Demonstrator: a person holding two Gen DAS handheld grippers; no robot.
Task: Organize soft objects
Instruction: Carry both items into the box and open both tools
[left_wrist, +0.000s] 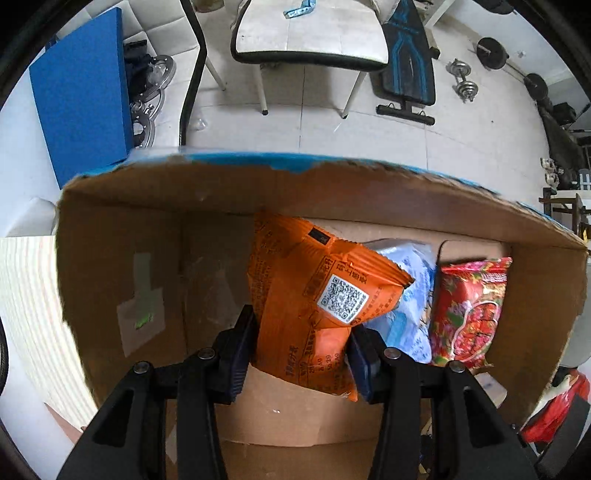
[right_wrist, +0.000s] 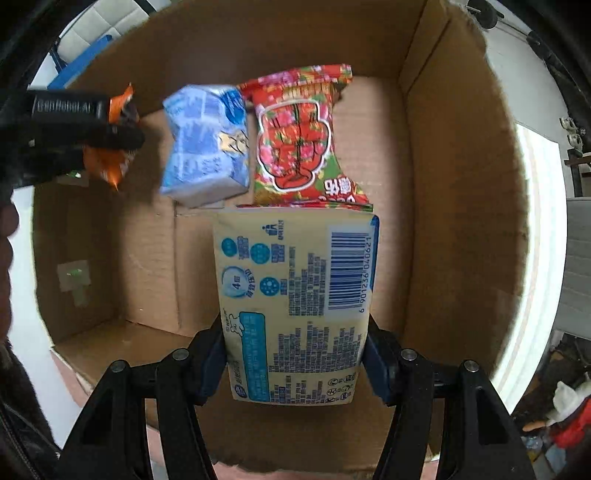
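Inside the box (right_wrist: 424, 258), the left claw (left_wrist: 301, 350) grips an orange pack (left_wrist: 314, 295) and the right claw (right_wrist: 295, 363) grips a cream pack (right_wrist: 295, 295); best to lower each flat beside the blue pack (right_wrist: 205, 147) and red pack (right_wrist: 295, 140) ahead before letting go.

I see an orange snack packet (left_wrist: 317, 306) with a white QR code, upright and crumpled, clamped at its lower end in my left gripper (left_wrist: 301, 354) over the open cardboard box (left_wrist: 155, 229). A pale yellow tissue pack (right_wrist: 295, 306) with a barcode sits pinched in my right gripper (right_wrist: 295, 363). On the box floor, a light blue tissue pack (right_wrist: 207, 144) lies just beside a red floral packet (right_wrist: 295, 136).
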